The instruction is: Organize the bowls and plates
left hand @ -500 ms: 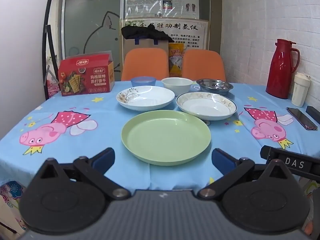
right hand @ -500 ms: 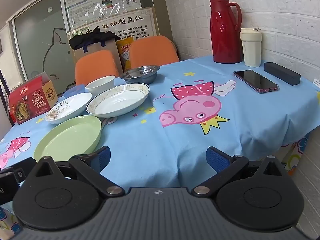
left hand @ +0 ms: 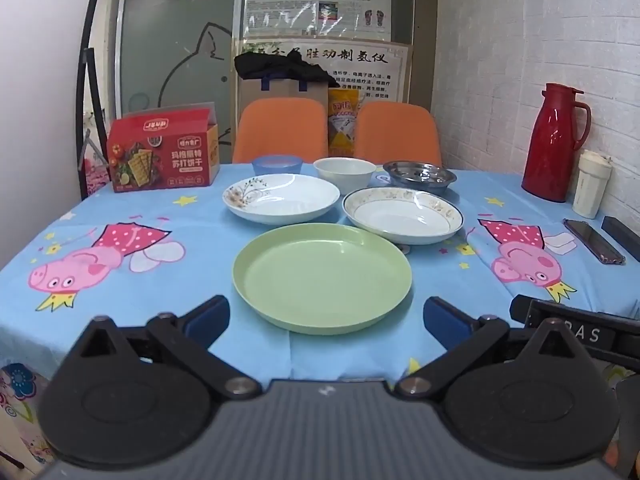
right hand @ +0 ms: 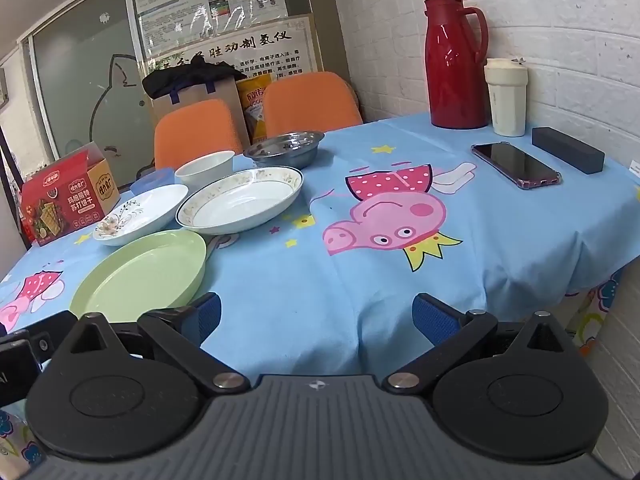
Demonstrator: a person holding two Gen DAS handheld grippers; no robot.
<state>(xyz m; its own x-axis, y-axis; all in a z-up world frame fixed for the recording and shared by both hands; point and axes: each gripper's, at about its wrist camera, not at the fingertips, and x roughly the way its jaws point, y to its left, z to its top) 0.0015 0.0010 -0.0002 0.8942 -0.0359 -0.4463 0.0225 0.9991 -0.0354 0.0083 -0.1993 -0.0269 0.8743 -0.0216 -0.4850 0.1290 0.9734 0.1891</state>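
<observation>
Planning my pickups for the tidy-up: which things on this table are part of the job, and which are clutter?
For the job: round green plastic plate; white floral plate; gold-rimmed white plate; white bowl; steel bowl; blue plastic bowl.

Clutter: red cracker box; red jug; cream tumbler; phone; black case.

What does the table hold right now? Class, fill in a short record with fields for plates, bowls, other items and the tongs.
plates: green plate, floral plate, gold-rimmed plate
bowls: blue bowl, white bowl, steel bowl
other items: red box, red flask, cream cup, phone
tongs: left tongs open, right tongs open, both empty
</observation>
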